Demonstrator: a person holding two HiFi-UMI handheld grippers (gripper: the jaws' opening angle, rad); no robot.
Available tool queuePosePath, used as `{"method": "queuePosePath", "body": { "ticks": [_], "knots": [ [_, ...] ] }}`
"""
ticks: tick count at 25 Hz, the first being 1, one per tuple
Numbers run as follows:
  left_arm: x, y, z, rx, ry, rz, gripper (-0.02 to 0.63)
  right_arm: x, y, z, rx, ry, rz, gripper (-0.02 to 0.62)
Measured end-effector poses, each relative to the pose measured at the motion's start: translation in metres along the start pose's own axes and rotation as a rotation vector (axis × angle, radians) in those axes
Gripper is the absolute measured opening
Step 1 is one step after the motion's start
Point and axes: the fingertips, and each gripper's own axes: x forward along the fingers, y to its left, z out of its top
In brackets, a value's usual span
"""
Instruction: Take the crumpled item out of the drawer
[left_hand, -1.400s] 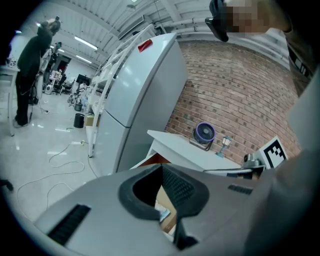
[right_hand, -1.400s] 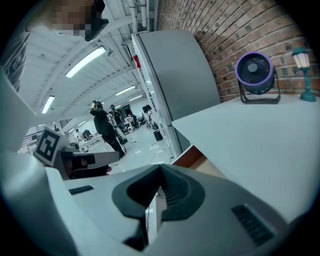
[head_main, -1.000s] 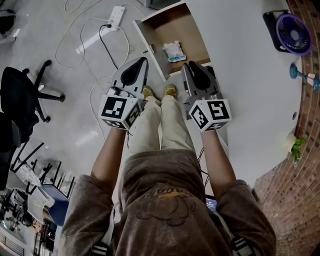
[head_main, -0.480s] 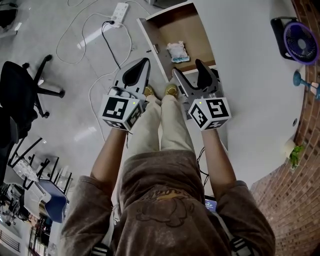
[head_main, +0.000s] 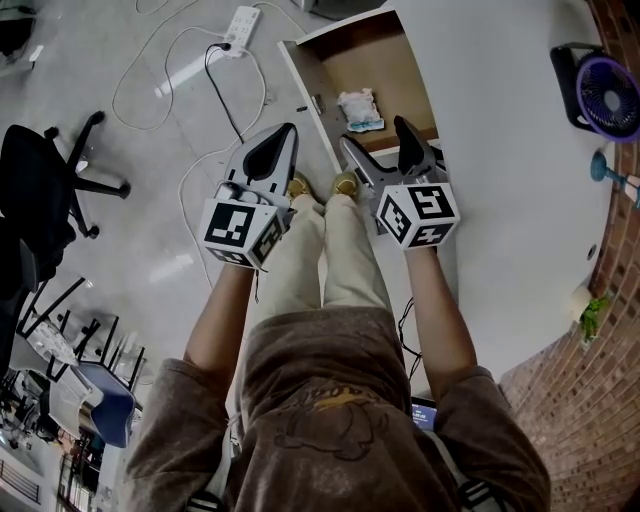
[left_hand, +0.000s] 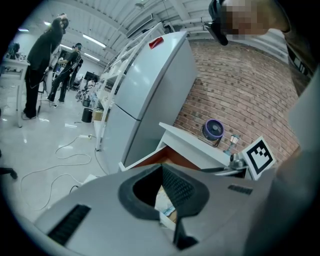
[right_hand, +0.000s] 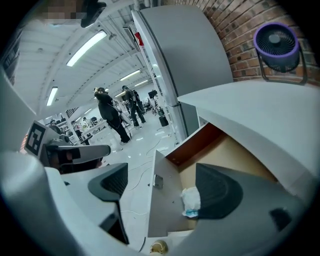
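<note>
right gripper (head_main: 374, 132) now sits lower and nearer the open drawer (head_main: 385, 55), its jaws just spread wide and empty. the crumpled item (head_main: 359, 108) lies in the drawer just ahead. the reach is in hand; next, straddle the item and close. left gripper (head_main: 287, 131) hangs closed, empty.

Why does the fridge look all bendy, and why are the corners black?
Left gripper view: the wide lens bows the fridge, and black corners ring the picture. Right gripper view: same bending; the ceiling lights glare. Head view: light streaks shine on the floor.
</note>
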Motion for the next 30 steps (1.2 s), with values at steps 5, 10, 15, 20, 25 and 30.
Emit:
{"method": "queuePosePath", "body": {
  "ticks": [5,10,15,20,25,30],
  "knots": [
    [0.001,0.001,-0.004,-0.004,0.009,-0.004,0.008,0.022,-0.012,-0.013,0.009,0.038,-0.023,0.419],
    [0.001,0.003,-0.007,-0.006,0.021,-0.010,0.008,0.043,-0.022,-0.027,-0.007,0.098,-0.048,0.419],
    [0.002,0.004,-0.006,-0.018,0.023,-0.023,0.008,0.061,-0.040,-0.039,-0.015,0.151,-0.089,0.419],
    [0.005,0.005,-0.011,-0.036,0.026,-0.031,0.008,0.079,-0.052,-0.048,-0.027,0.201,-0.111,0.419],
    [0.006,0.009,-0.011,-0.053,0.018,-0.024,0.008,0.092,-0.065,-0.054,-0.031,0.233,-0.133,0.419],
    [0.006,0.015,-0.010,-0.062,0.015,-0.013,0.008,0.103,-0.078,-0.064,-0.048,0.283,-0.158,0.417]
  ]
}}
